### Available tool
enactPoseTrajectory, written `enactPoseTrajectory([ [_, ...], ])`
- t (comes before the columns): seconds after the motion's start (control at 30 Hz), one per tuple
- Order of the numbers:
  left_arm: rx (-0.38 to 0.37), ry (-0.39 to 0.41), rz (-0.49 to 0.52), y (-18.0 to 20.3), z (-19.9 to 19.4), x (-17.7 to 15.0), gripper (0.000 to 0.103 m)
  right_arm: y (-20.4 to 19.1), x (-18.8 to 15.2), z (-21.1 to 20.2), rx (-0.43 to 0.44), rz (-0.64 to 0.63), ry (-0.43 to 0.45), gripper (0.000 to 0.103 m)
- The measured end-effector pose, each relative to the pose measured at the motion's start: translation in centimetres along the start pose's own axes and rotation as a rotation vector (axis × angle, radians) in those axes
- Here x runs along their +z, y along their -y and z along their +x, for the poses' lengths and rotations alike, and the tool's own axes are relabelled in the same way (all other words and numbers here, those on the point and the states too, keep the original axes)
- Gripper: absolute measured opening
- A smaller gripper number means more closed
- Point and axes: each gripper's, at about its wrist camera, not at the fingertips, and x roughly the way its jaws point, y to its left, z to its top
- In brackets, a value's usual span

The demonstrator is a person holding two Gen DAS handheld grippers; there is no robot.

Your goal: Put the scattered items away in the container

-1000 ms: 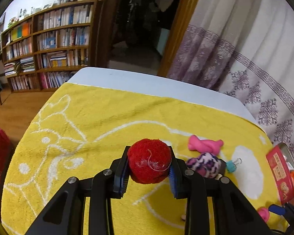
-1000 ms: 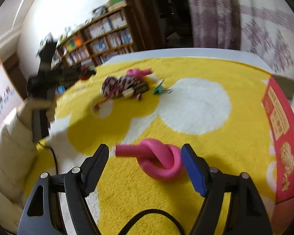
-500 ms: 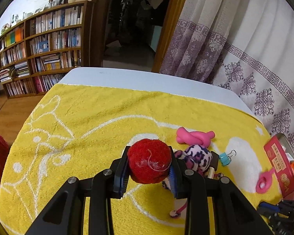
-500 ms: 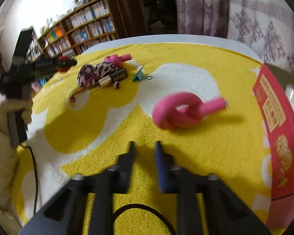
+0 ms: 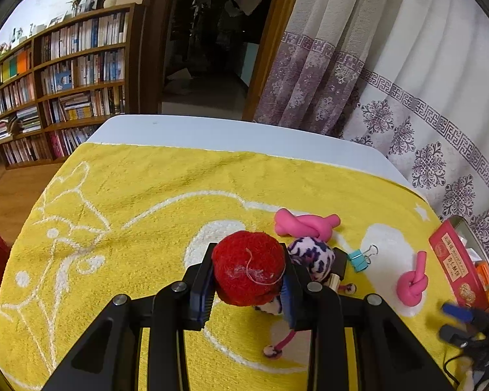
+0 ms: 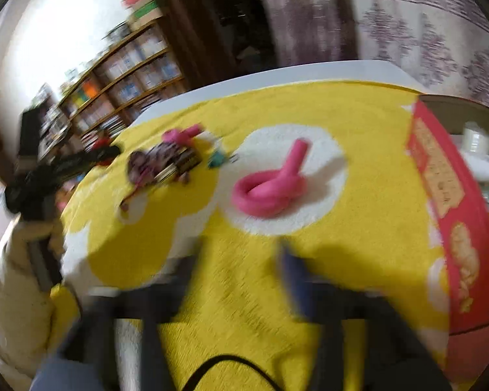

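Mostly yellow towel (image 5: 140, 202) w/ white outlines, bookshelves (image 5: 65, 75), curtains (image 5: 391, 75)

**A lived-in home, by the look of it**

Wooden bookshelves (image 5: 65, 88) crammed with books line the far wall, patterned purple-and-white curtains (image 5: 391, 81) hang beside a dark doorway (image 5: 218, 42), and a yellow cartoon towel (image 5: 146, 202) covers the bench (image 5: 231, 133). Wood flooring (image 5: 13, 185) runs below the shelves.

Bare yellow towel (image 6: 244, 293) separates the pink knot (image 6: 269, 192) from the red tin (image 6: 446, 195).
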Motion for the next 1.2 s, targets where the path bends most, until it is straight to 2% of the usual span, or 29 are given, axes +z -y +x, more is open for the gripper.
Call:
enactPoseTrajectory([
  [0.13, -0.009, -0.005, 0.006, 0.3, 0.0, 0.0, 0.035, -0.1, 2.5, 1.8, -0.038, 0.035, -0.043, 0.092],
  [0.2, -0.013, -0.006, 0.003, 0.3, 0.0, 0.0, 0.035, -0.4, 3.4, 3.5, -0.067, 0.040, -0.087, 0.089],
  [0.3, -0.016, -0.005, -0.004, 0.0, 0.0, 0.0, 0.035, -0.5, 3.9, 6.0, -0.077, 0.049, -0.153, 0.076],
  [0.37, -0.016, -0.007, -0.011, -0.2, 0.0, 0.1, 0.035, -1.2, 4.0, 6.5, -0.133, 0.009, -0.129, 0.066],
  [0.53, -0.016, -0.019, -0.011, -0.2, 0.4, 0.1, 0.035, -2.4, 3.2, 6.5, -0.196, -0.055, -0.088, 0.063],
  [0.7, -0.018, -0.019, 0.005, 0.4, 0.4, 0.0, 0.035, -2.0, 2.8, 4.9, -0.173, -0.033, -0.052, 0.062],
  [0.97, -0.022, -0.014, 0.037, 1.6, 0.0, 0.0, 0.035, -1.0, 2.4, -1.0, -0.141, 0.008, 0.062, 0.062],
  [1.2, -0.062, -0.022, 0.095, 5.2, -0.6, -0.6, 0.035, 3.2, 1.3, -7.5, -0.204, 0.073, 0.176, 0.063],
])
